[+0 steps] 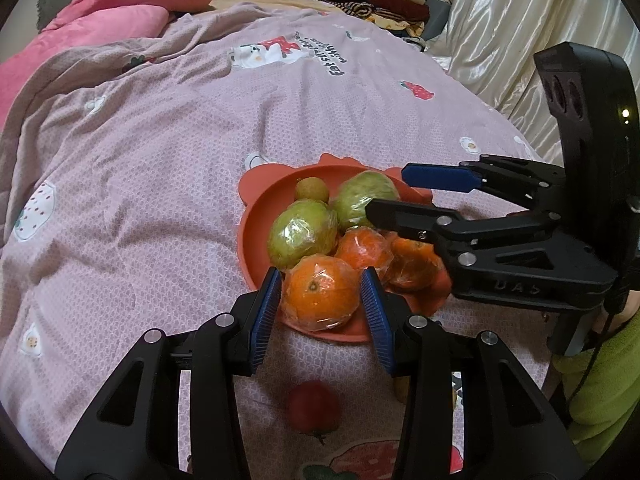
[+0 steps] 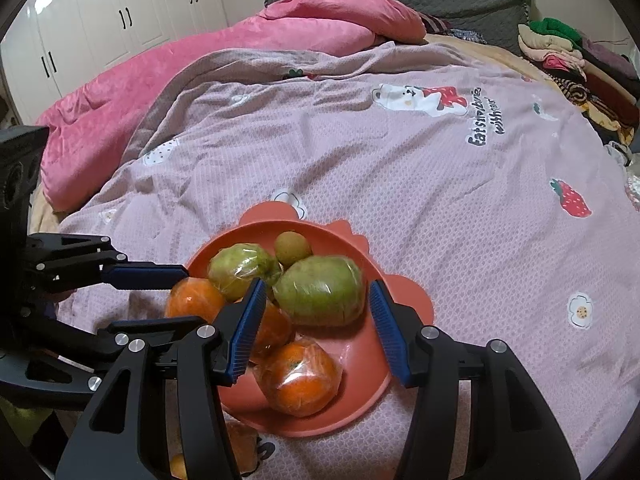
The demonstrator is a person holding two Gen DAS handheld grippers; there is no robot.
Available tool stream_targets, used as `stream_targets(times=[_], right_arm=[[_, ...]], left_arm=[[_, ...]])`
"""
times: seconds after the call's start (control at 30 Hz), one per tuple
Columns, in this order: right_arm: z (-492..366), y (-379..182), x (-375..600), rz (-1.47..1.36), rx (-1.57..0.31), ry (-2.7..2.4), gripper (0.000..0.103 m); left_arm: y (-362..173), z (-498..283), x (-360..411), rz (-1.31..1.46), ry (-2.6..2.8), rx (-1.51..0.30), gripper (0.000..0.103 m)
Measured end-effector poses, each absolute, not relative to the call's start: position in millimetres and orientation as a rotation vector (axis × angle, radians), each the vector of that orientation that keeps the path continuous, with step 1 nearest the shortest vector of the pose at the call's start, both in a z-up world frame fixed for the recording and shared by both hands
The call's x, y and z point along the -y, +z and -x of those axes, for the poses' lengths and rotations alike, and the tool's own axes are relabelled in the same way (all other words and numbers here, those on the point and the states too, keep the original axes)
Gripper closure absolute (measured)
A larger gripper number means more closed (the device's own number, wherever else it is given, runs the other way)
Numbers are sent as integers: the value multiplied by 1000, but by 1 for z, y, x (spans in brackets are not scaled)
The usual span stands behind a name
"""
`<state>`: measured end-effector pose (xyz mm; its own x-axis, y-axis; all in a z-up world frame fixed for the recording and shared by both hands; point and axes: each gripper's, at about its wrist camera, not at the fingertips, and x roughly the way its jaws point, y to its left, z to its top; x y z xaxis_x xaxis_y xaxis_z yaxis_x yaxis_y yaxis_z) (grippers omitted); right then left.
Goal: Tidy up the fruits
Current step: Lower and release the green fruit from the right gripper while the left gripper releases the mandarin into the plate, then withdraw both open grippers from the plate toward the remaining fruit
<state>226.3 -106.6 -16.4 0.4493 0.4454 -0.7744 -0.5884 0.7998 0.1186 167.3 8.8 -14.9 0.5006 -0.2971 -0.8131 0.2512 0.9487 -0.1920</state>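
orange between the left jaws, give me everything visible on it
The orange is round, bright orange and wrapped in clear, crinkled, glossy plastic film, its dark stem end facing the left wrist camera. It sits at the near edge of the red plate, against a green wrapped fruit and another wrapped orange. The left gripper brackets it with jaws open; contact with the blue pads is unclear.

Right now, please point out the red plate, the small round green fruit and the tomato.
red plate [image 2: 362,396], right wrist view, bare inner floor.
small round green fruit [image 2: 292,248], right wrist view, middle.
tomato [image 1: 314,407], left wrist view, middle.
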Motion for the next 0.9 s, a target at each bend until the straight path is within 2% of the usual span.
stream_targets(times=[0.2, 0.4, 0.5, 0.67, 0.9], right_arm=[[-225, -10, 112, 167, -887, 630, 49], [-223, -3, 118, 155, -874, 615, 42], [-222, 0, 120, 152, -868, 610, 39], [-219, 4, 125, 144, -858, 599, 33], [-214, 13, 134, 129, -837, 576, 27]], left_arm=[[-14, -167, -9, 51, -328, -990, 69], [-12, -166, -10, 55, -326, -984, 69], [-10, -165, -11, 61, -321, -980, 63], [-6, -165, -17, 74, -308, -966, 61], [1, -163, -29, 84, -267, -943, 48]])
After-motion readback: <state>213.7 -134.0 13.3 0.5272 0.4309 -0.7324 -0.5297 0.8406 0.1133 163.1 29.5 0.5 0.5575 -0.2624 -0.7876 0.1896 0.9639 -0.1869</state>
